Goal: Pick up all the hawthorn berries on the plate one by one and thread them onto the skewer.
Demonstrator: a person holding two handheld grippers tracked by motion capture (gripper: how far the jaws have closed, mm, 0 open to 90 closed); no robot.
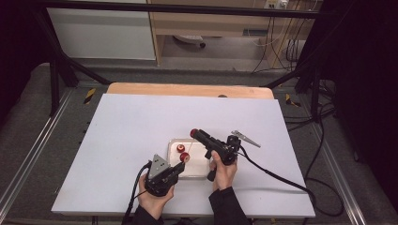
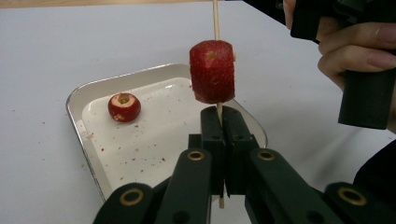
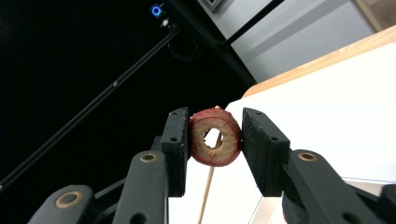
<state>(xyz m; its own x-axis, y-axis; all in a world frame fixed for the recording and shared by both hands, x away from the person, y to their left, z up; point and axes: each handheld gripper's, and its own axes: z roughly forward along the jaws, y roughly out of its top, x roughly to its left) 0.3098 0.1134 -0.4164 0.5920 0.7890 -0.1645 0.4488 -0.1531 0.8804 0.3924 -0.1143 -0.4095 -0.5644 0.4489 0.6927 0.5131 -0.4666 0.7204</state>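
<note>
Left gripper (image 2: 219,122): jaws pressed together on a thin wooden skewer (image 2: 216,21), which stands upright between the pads and pokes out below them; in the high view this gripper (image 1: 180,164) sits at the near edge of the tray, held in the person's left hand (image 1: 155,199).

Skewered fruit (image 2: 212,71): a red, cored piece threaded on the skewer, resting just above the left gripper's closed tips; small holes show in its skin.

Right gripper (image 3: 215,140): jaws pinching a second cored red fruit piece (image 3: 215,137) by its sides, the hollow centre facing the camera and light showing through the hole; a length of the skewer runs below the piece, between the jaws.

Right gripper, high view (image 1: 194,133): raised over the far side of the tray, beyond and to the right of the left gripper, gripped by the right hand (image 1: 223,171); a cable (image 1: 277,176) trails off toward the table's right edge.

Loose fruit (image 2: 124,106): a third red cored piece lies on the tray floor, ahead and to the left of the left gripper, apart from both tools.

Tray (image 2: 77,95): shallow white metal dish on the white table (image 1: 131,122), speckled with red crumbs, directly beyond the left gripper's jaws.
</note>
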